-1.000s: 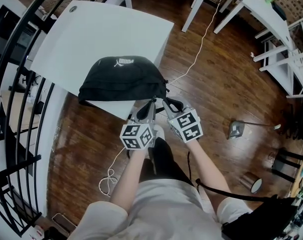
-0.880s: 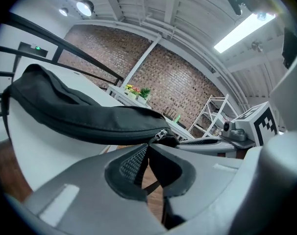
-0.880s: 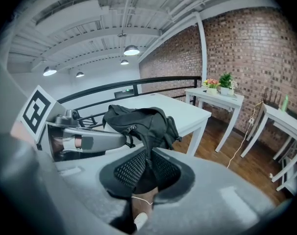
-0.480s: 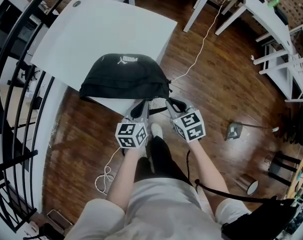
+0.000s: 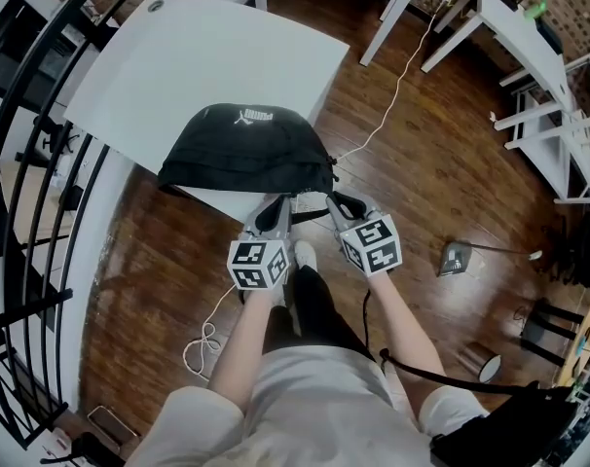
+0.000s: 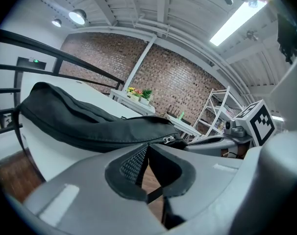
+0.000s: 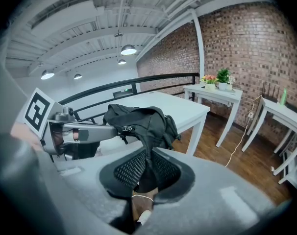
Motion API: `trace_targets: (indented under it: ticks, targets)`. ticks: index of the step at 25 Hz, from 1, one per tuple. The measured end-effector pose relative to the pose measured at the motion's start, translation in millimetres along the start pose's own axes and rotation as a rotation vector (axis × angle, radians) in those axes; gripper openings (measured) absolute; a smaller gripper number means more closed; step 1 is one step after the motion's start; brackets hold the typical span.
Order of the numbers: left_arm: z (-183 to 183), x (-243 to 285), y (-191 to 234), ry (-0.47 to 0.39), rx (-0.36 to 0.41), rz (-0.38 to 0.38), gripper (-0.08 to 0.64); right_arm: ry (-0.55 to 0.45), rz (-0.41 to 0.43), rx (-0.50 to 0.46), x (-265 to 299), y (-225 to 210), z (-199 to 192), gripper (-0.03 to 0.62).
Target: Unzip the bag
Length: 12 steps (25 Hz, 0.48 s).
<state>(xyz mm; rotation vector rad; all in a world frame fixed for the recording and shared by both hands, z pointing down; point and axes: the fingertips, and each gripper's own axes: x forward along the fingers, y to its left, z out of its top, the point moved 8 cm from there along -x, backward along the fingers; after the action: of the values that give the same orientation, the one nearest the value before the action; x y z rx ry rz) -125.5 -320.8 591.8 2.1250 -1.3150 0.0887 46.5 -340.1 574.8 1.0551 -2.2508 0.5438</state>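
Bag [image 5: 244, 154], black, domed, lies on white table [image 5: 207, 56] at near edge. Right gripper [image 5: 331, 196] clamps its right end. Left gripper [image 5: 285, 202] is pinched closed beside zip pull [image 6: 169, 140]. Cable [image 5: 393, 95] trails far right.

Illumination is bright and even. The fluorescent strip [image 6: 239, 19] and round ceiling lamps [image 7: 128, 49] burn out to white. The white table [image 5: 217, 61] reads near overexposed; the wooden floor [image 5: 441, 163] carries a soft sheen. Gripper views show strong barrel distortion, black vignetted corners and a blurred nearest foreground.
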Motion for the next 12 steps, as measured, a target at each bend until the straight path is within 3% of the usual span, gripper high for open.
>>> trace_targets:
  ticks: [12]
  targets:
    - [-0.5,-13.6,23.1,-0.003,0.002,0.036,0.021,0.005,-0.008,-0.005,1.5,-1.8,-0.4,0.031]
